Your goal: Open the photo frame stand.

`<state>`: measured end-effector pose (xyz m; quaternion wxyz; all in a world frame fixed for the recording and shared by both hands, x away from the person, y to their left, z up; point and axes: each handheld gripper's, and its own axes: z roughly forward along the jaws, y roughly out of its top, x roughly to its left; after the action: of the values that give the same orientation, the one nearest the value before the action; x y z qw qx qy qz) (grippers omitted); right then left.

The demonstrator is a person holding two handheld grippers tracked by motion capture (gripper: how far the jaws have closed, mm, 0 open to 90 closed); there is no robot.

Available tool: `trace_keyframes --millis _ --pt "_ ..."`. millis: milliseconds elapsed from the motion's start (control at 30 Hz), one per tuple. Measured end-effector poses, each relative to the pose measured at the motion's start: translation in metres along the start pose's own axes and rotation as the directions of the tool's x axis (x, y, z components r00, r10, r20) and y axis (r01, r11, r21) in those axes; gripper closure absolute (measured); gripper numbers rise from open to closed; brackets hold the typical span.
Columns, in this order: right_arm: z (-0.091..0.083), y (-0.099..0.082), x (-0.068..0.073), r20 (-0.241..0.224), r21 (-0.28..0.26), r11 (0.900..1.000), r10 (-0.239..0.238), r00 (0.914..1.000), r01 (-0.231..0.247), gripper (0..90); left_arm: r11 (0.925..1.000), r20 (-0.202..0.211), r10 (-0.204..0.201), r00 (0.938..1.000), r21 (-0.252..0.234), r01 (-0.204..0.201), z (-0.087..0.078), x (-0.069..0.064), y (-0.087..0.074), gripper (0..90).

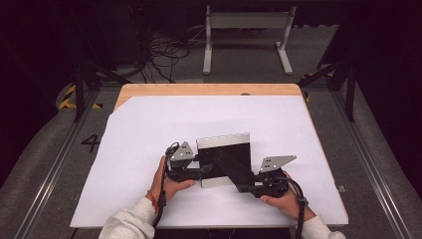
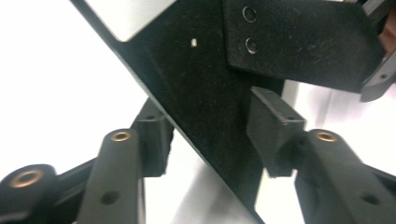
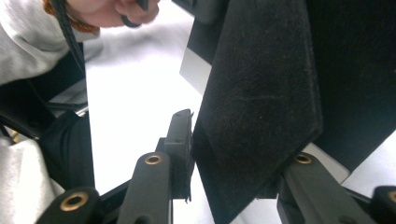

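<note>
the picture frame (image 1: 223, 160) lies back-side up on the white sheet (image 1: 149, 129) that covers the counter (image 1: 209, 89), near the person's edge and about midway between left and right. its black felt backing faces up, with a silver border showing along the far and near sides.

the left tool (image 1: 200, 171) comes in from the left and is closed on the frame's left edge; in the left gripper view its pads (image 2: 271, 123) sit on either side of the black board (image 2: 205, 102). the right tool (image 1: 242, 185) is clamped on the free tip of the easel stand (image 1: 233, 168), the black strut that runs diagonally across the back. in the right gripper view the stand (image 3: 261, 102) sits between the jaws, which press its pointed end.

the step in hand looks like opening the stand: one side steadies the frame, the other grips the strut. next, the right tool would likely need to swing the strut up off the backing about its hinge, slowly, while the left keeps the frame from sliding or lifting.
</note>
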<state>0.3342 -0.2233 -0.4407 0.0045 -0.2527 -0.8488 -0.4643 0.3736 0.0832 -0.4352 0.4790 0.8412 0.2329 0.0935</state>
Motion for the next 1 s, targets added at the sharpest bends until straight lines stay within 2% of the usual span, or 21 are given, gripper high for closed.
trace_keyframes --millis 100,233,367,467,667,900,1000 --pt "0.002 0.000 0.002 0.005 0.005 0.9999 -0.012 0.9999 0.012 70.4 0.9984 -0.043 0.057 0.9975 -0.001 -0.057 -0.003 -0.005 0.004 56.0" --pt "0.005 0.001 0.007 0.016 0.019 0.9991 -0.038 0.9992 0.037 72.6 0.9954 -0.071 0.094 0.9930 -0.009 -0.095 -0.006 -0.009 0.006 59.8" --pt "0.008 0.000 0.010 0.034 0.050 0.9971 -0.059 0.9977 0.057 74.4 0.9905 -0.103 0.135 0.9854 -0.010 -0.137 -0.007 -0.013 0.007 61.1" --pt "0.011 -0.001 0.013 0.032 0.080 0.9942 -0.074 0.9967 0.072 74.0 0.9894 -0.103 0.142 0.9845 -0.018 -0.144 -0.009 -0.015 0.007 63.0" --pt "0.010 -0.002 0.016 0.053 0.085 0.9932 -0.085 0.9950 0.080 72.9 0.9898 -0.090 0.137 0.9864 -0.027 -0.140 -0.010 -0.014 0.006 64.1" --pt "0.001 0.001 0.016 0.095 0.071 0.9948 -0.080 0.9922 0.073 68.2 0.9894 -0.076 0.139 0.9874 -0.032 -0.141 -0.011 -0.014 0.005 65.5" --pt "-0.008 0.002 0.015 0.109 0.048 0.9963 -0.076 0.9912 0.071 72.8 0.9895 -0.065 0.137 0.9884 -0.037 -0.140 -0.012 -0.014 0.005 66.5"
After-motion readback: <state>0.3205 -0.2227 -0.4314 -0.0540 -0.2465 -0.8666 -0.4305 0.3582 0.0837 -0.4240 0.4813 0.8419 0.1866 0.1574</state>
